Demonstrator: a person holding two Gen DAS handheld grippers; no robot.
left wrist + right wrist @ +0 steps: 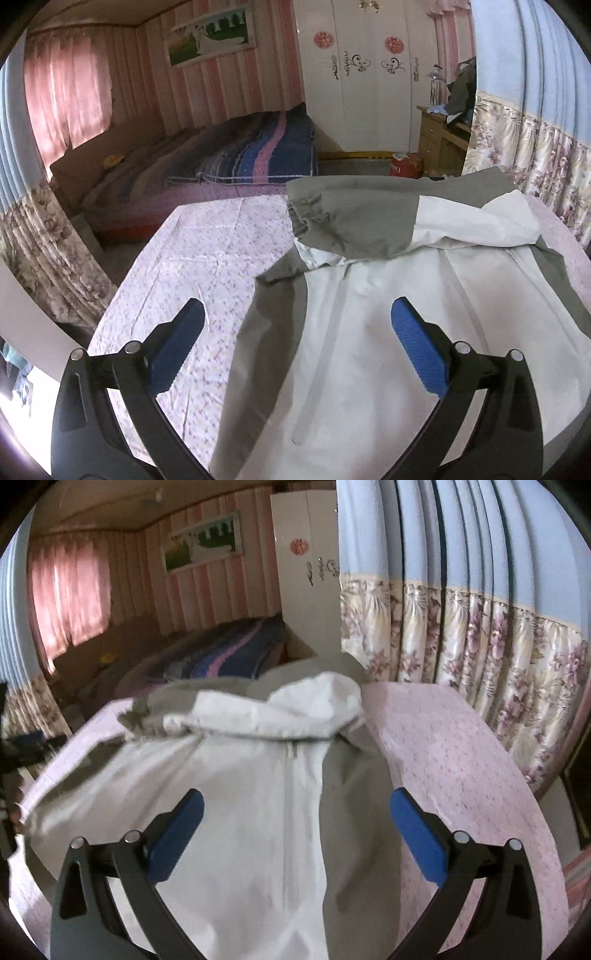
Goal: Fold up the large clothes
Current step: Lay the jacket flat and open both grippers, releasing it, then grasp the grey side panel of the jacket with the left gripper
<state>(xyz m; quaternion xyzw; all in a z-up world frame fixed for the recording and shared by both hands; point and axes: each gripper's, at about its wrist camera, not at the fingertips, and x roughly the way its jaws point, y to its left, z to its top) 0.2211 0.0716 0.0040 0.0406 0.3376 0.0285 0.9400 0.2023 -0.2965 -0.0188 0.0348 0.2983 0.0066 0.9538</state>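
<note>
A white and grey hooded jacket (388, 332) lies front up on a table covered by a pale floral cloth (192, 266). One grey and white sleeve (354, 221) is folded across its upper part. My left gripper (297, 314) hovers open above the jacket's left grey side panel, with nothing between its blue pads. In the right wrist view the jacket (240, 794) shows its centre zip and bunched white hood (317, 698). My right gripper (295, 805) hangs open over the zip and right grey panel, holding nothing.
A bed (236, 162) with a striped blue and pink blanket stands beyond the table. A white wardrobe (369, 92), a wooden desk (443, 140) and a red container (404, 166) are at the back. Floral curtains (480, 646) hang close on the right.
</note>
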